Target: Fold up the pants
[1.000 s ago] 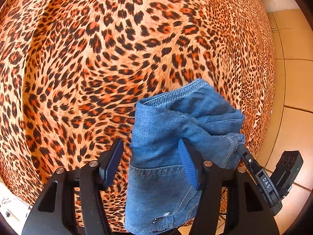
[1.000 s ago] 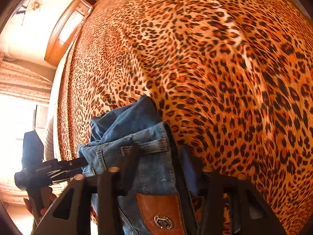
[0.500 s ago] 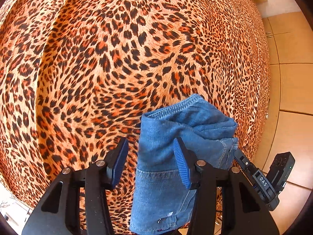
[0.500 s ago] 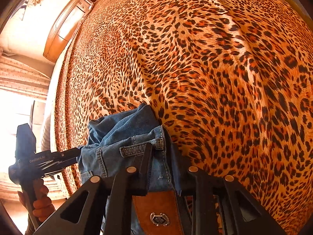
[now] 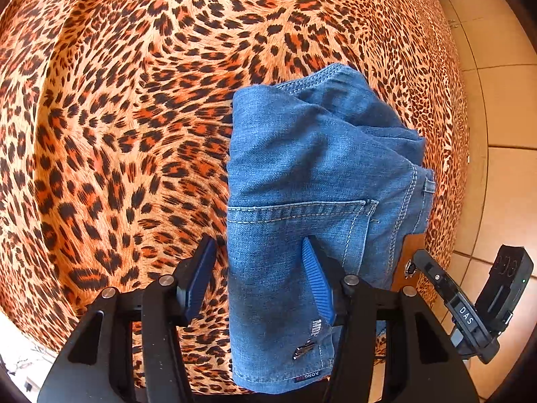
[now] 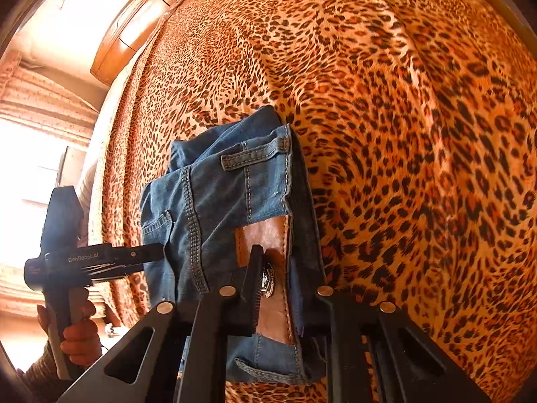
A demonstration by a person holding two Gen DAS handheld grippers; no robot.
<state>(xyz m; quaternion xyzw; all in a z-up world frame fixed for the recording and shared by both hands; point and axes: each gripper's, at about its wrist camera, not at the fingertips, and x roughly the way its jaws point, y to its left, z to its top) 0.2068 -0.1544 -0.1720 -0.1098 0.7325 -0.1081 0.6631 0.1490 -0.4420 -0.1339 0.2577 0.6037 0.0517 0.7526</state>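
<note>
Right claw (image 6: 288, 288) pinching folded denim pants (image 6: 231, 201), leather patch (image 6: 268, 235)

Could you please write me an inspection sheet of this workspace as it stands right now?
Surface: leopard-print bedspread, creased, covering the bed.
Job's things: blue jeans, folded into a compact bundle near the bed's edge; brown leather patch with metal badge facing up.
Clutter: nothing seen.
Grippers: left gripper open, fingers straddling the bundle's edge, one blue pad over the denim; right gripper at the leather patch, fingers either side of the waistband, closure unclear.
Cables: nothing seen for certain.
Surroundings: tiled floor beside the bed; wooden headboard; bright window.
</note>
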